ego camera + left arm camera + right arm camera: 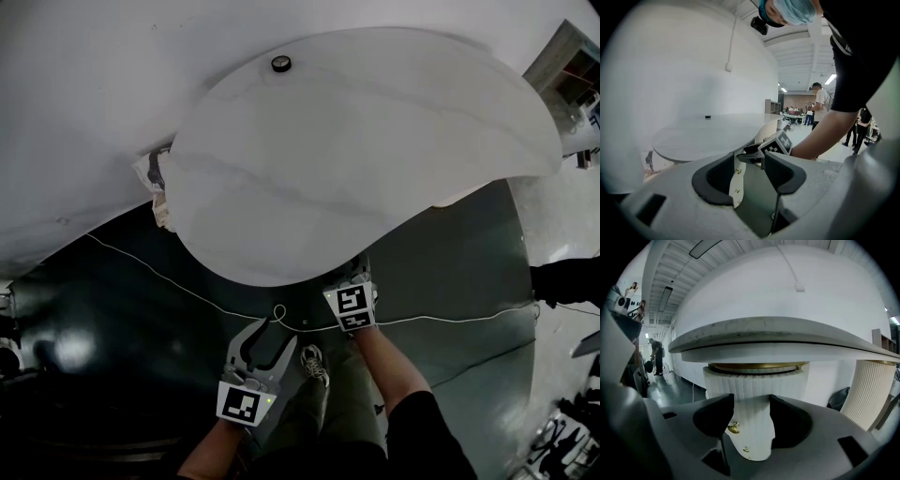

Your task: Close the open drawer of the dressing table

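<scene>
The white dressing table (pixel 375 141) has a rounded top. Under it stands a white fluted drawer unit (pixel 754 390) with small gold knobs (pixel 733 429) down its front. In the right gripper view that front fills the gap between the jaws of my open right gripper (pixel 751 404), very close; I cannot tell whether they touch. From the head view the right gripper (pixel 352 278) reaches under the table's near edge, so its jaws are hidden. My left gripper (pixel 274 333) hangs lower and to the left, open and empty. In its own view the left gripper (pixel 750 161) frames the knobbed front (pixel 737 180).
A small black object (pixel 280 64) sits on the far part of the table top. A white cable (pixel 187 291) runs across the dark floor. A second fluted leg (pixel 872 390) stands at the right. People (pixel 818 105) stand far off in the hall.
</scene>
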### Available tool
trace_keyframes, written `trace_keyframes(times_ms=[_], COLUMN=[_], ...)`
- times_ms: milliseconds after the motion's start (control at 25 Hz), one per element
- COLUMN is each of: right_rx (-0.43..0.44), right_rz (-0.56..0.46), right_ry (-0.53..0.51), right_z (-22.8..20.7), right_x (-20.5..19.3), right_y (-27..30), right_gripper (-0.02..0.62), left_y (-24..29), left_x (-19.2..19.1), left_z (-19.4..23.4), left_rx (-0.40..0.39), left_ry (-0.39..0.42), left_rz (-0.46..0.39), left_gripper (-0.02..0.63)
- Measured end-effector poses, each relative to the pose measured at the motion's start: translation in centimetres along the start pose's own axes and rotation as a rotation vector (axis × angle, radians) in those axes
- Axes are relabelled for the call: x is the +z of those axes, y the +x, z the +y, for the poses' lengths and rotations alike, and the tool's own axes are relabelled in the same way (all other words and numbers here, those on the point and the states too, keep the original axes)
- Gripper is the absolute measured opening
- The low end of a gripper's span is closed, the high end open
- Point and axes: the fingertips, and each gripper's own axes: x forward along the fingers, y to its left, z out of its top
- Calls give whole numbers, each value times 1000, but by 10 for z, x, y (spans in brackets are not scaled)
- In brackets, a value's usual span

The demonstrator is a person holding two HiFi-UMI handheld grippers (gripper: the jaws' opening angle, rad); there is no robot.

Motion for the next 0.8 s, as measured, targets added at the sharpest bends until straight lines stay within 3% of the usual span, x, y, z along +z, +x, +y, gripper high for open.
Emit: trace_keyframes(times_ms=[800], right_rx=[14], right_rz=[-13], right_ry=[8], right_z=[-3], right_x=[6], right_y=[15], right_gripper=[249], left_y=[5], left_x=[-3], left_z=[15], left_rx=[25], left_ry=[-29], left_rz=[-3], left_gripper=[206])
